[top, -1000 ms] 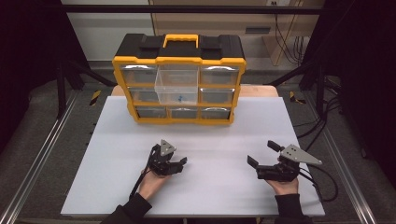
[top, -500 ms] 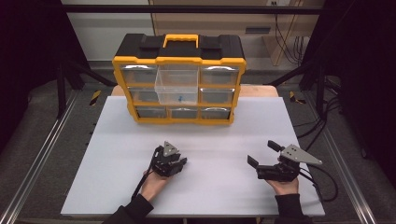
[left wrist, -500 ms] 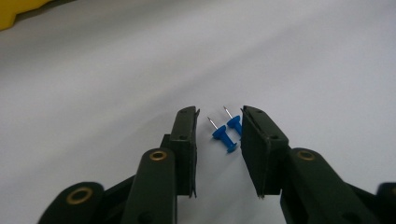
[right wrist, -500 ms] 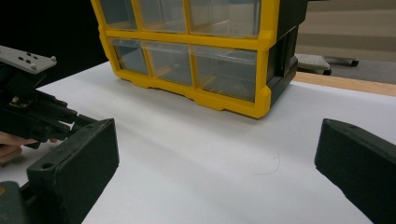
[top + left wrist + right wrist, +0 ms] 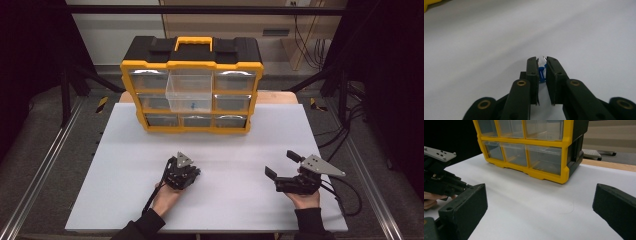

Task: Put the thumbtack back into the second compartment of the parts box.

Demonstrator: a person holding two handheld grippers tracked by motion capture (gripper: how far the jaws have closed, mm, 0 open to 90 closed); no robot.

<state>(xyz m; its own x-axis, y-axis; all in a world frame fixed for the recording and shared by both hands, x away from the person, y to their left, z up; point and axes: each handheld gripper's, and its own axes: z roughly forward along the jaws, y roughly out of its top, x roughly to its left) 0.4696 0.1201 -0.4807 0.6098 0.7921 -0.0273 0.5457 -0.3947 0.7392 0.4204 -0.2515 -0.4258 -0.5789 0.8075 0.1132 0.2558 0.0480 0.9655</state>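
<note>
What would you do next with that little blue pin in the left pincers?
Probably lift it gently off the white table. The left gripper has just been closing and its jaws now pinch the blue pushpin, while a clear drawer with something blue inside stands pulled out of the yellow organizer.

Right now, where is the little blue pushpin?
The blue pushpin sits pinched between the left tool's jaws in the left gripper view, just above the white table.
</note>
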